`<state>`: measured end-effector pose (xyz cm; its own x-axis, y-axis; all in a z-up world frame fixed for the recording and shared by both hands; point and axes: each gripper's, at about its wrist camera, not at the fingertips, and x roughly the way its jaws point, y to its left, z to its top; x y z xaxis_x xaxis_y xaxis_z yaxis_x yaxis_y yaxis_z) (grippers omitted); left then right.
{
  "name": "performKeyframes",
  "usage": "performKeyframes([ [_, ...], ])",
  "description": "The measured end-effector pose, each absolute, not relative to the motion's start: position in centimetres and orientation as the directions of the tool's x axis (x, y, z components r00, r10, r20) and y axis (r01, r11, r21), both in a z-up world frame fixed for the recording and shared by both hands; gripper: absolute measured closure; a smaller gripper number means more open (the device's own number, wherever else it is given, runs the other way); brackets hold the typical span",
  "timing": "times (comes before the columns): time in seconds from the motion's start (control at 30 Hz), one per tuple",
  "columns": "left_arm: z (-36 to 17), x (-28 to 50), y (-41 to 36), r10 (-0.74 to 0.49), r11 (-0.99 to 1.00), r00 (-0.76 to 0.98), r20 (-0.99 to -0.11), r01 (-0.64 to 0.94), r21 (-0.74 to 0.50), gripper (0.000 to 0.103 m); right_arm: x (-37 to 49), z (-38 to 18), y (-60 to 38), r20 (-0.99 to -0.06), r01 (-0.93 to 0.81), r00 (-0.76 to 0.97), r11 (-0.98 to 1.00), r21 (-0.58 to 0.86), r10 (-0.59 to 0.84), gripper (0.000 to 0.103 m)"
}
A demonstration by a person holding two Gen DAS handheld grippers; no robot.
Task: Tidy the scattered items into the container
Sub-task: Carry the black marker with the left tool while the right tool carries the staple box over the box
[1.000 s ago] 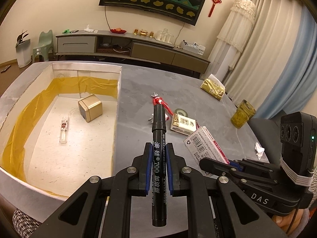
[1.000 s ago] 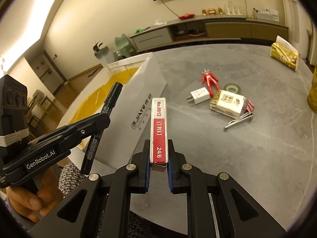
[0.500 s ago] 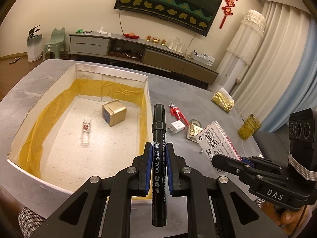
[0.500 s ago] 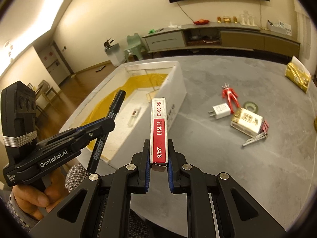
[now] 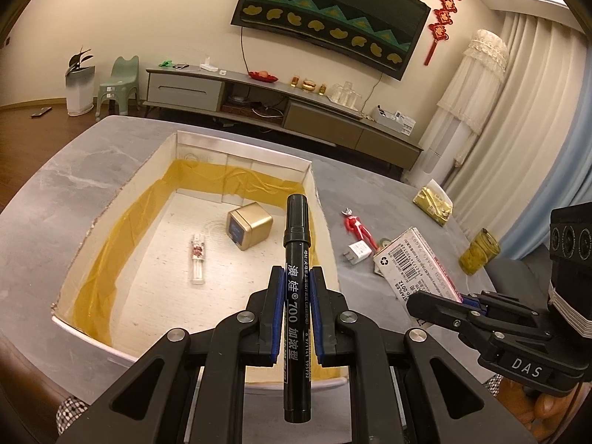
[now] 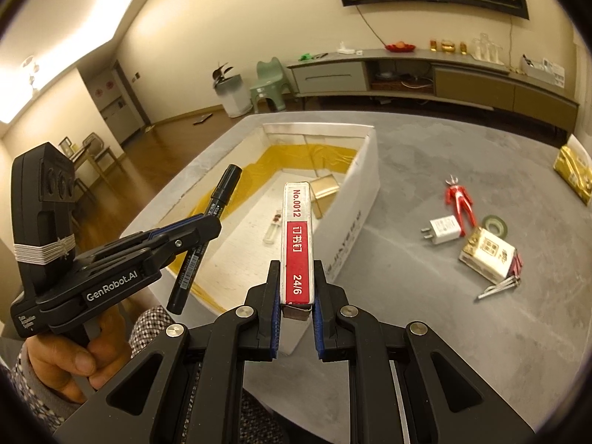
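left gripper pinches a black marker above the box — a gold tin and a vial lie inside. right gripper clamps a staple box; figure, charger on the table.

Grey stone-look table carrying a white container at left, and at right a red figure, white charger, tape roll, cream packet, gold pack and yellow jar.
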<state>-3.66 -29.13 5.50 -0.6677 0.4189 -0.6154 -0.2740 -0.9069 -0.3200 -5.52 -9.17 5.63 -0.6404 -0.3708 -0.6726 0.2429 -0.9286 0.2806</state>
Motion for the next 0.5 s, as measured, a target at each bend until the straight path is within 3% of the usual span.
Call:
performKeyframes([
  [0.5,6.3,-6.6,-33.2,0.346,-0.938,-0.692,-0.634,-0.246,-0.243,0.089,-8.5,6.0,-13.2,-0.688,0.319,-0.607,-0.915,0.247,-0.397,0.088],
])
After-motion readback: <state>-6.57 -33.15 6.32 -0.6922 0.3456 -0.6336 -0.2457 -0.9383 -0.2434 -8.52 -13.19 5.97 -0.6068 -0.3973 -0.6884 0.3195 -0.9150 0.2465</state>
